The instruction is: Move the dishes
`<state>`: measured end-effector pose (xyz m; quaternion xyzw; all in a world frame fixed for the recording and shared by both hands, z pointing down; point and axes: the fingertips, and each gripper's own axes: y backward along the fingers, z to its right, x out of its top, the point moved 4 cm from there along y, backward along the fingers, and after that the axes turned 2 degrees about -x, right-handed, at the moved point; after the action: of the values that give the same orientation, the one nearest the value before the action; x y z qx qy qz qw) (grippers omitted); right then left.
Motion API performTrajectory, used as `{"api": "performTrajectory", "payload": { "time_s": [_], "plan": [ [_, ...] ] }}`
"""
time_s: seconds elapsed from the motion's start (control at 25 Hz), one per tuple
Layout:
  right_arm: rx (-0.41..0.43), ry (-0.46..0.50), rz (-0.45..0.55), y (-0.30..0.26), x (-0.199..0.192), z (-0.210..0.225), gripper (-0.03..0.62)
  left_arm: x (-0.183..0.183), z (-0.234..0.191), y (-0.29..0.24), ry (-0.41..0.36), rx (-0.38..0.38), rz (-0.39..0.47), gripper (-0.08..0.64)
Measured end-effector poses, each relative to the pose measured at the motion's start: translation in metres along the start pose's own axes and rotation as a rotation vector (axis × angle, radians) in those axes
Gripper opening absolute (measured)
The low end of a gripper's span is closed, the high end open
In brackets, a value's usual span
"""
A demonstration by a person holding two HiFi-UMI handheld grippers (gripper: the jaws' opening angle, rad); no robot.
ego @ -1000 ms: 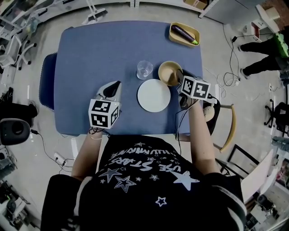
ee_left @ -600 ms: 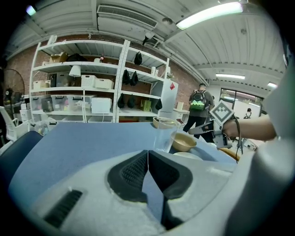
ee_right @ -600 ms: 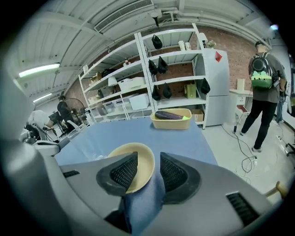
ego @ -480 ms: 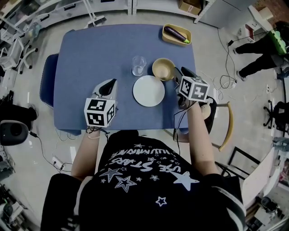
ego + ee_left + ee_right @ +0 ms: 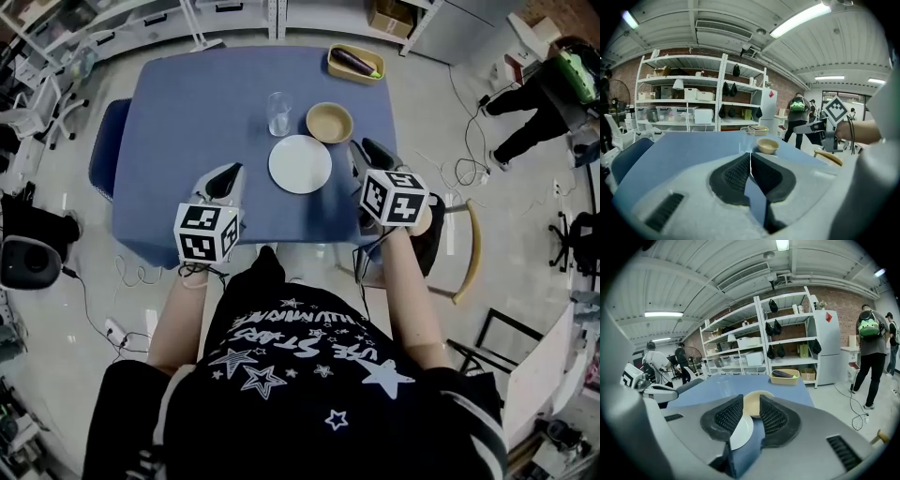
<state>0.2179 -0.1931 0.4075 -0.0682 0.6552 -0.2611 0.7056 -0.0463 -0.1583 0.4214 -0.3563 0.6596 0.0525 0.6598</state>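
Dishes sit grouped toward the far side of the blue table point(image 5: 187, 103): a white plate point(image 5: 300, 164) nearest the person, a tan bowl point(image 5: 330, 122) just beyond its right edge, and a clear drinking glass point(image 5: 278, 113) just left of the bowl. A yellow tray point(image 5: 354, 63) holding an eggplant point(image 5: 355, 61) lies at the far right corner. The left gripper point(image 5: 750, 157) hovers over the table's near edge with jaws pressed together, empty. The right gripper point(image 5: 751, 401) hangs near the plate's right side, jaws apart and holding nothing.
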Motion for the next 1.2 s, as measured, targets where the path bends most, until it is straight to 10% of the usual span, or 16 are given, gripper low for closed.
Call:
{"api": "performTrajectory", "payload": {
  "time_s": [0.48,1.2],
  "plan": [
    [0.068,0.013,0.003,0.072,-0.056,-0.03,0.006,-0.039,0.068,0.06,-0.005,0.019,-0.015,0.021],
    [0.116,0.017,-0.045,0.108,-0.101,-0.106,0.002,-0.078,0.075,0.116,-0.003,-0.058,-0.05,0.021]
  ]
}}
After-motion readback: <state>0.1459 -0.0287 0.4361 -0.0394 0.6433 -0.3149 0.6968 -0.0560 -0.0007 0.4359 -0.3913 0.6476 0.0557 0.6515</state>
